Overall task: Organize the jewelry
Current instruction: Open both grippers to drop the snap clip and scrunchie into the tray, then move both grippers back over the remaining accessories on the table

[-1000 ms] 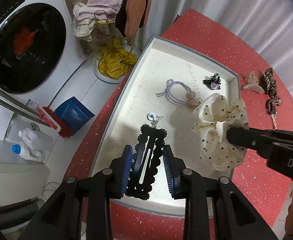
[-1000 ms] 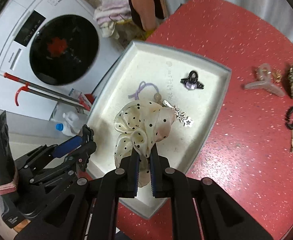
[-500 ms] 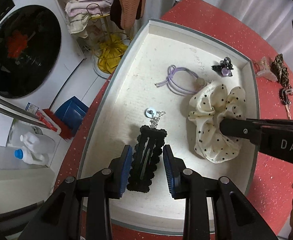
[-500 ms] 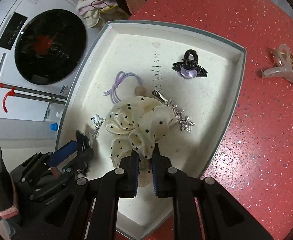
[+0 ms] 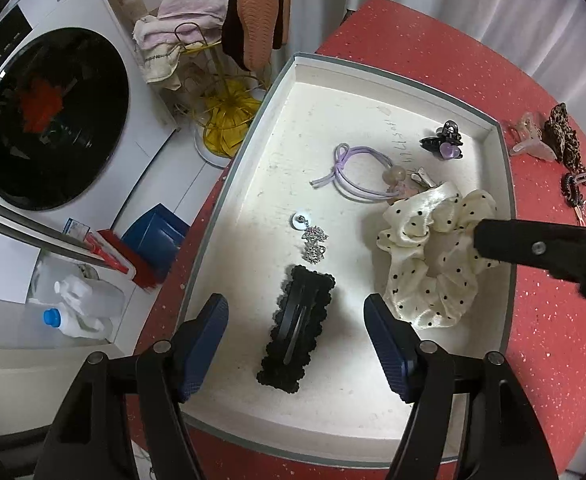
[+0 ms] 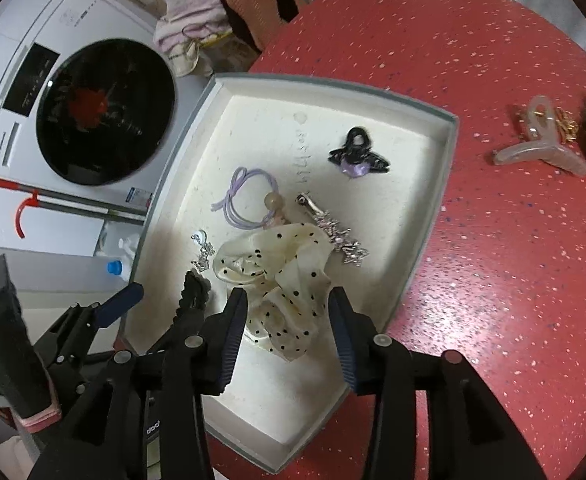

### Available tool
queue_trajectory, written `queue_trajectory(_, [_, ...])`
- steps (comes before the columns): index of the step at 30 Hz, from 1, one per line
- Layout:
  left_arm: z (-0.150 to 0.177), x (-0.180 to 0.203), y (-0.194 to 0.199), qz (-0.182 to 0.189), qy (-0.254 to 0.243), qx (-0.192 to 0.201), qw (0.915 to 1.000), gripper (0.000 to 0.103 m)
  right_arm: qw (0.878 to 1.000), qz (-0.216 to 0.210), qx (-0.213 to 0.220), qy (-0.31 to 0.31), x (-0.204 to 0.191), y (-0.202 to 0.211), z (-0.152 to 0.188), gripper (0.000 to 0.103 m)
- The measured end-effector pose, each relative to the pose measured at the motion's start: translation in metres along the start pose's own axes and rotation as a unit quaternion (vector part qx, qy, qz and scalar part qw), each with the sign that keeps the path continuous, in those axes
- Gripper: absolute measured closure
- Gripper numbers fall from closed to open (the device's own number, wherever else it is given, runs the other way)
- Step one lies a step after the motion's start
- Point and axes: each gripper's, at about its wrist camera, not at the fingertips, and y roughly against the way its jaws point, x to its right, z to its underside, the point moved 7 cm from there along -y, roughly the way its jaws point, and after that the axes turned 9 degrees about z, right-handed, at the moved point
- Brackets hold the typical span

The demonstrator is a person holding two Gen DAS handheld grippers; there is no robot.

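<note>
Red speckled desk [image 6: 473,280] fills the right of both views, with a white front-loading washing machine [image 5: 49,120] on the floor to its far left. On the desk's left part sits a shallow white tray [image 5: 507,184] with a grey rim, and all the sorted pieces lie inside it. Largest of them is a cream satin scrunchie [image 6: 281,280] with black dots, crumpled in soft folds on the tray's near right. The right gripper [image 6: 287,322] stands over it with jaws that have just been opening; the scrunchie lies between them, the pads off the cloth. Left of it lies a black snap hair clip [image 5: 297,332] with scalloped edges, long and flat, flat on the tray floor. The left gripper [image 5: 295,344] straddles it, its jaws having just been opening as well, both blue pads well clear of the clip. Farther in lies a lilac hair tie [image 5: 353,176] with a knot and a pale bead, and beyond it a small black claw clip [image 6: 359,156] with a purple stone. A silver sparkly clip [image 6: 333,232] pokes out from the scrunchie's far edge, and a small silver earring [image 5: 311,236] lies just beyond the black clip. Out on the desk to the far right lie a clear claw clip [image 6: 541,144] and a leopard-print piece [image 5: 563,136].
</note>
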Motion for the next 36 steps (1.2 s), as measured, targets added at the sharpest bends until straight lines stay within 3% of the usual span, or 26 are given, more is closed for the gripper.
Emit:
queue_trajectory(4, [-0.002, 0.002, 0.009, -0.003, -0.001, 0.002, 1.0000, 0.031, 1.000, -0.001, 0.010, -0.009, 0.006, 0.015, 0.001, 0.047])
queue_trajectory(6, [-0.003, 0.006, 0.015, -0.005, -0.003, 0.004, 1.0000, 0.000, 1.000, -0.001, 0.014, -0.015, 0.010, 0.024, 0.002, 0.043])
queue_trajectory(9, [-0.004, 0.011, 0.023, -0.006, -0.009, 0.009, 0.9999, 0.000, 0.999, -0.001, 0.020, -0.027, 0.018, 0.037, 0.004, 0.042])
queue_trajectory(11, [-0.004, 0.015, 0.026, -0.007, -0.013, 0.006, 0.9999, 0.000, 0.999, -0.001, 0.023, -0.034, 0.025, 0.045, 0.010, 0.035])
queue_trajectory(20, [-0.007, 0.047, 0.041, -0.012, -0.043, 0.001, 0.9990, 0.000, 0.997, 0.003, 0.025, -0.075, 0.064, 0.064, 0.031, 0.021])
queue_trajectory(28, [-0.006, 0.089, 0.051, -0.005, -0.080, -0.006, 0.9967, 0.000, 0.992, 0.014, 0.035, -0.125, 0.109, 0.085, 0.054, 0.017])
queue_trajectory(36, [0.002, 0.155, 0.061, 0.018, -0.143, -0.008, 0.9896, 0.000, 0.980, 0.027, 0.043, -0.194, 0.167, 0.101, 0.095, 0.016])
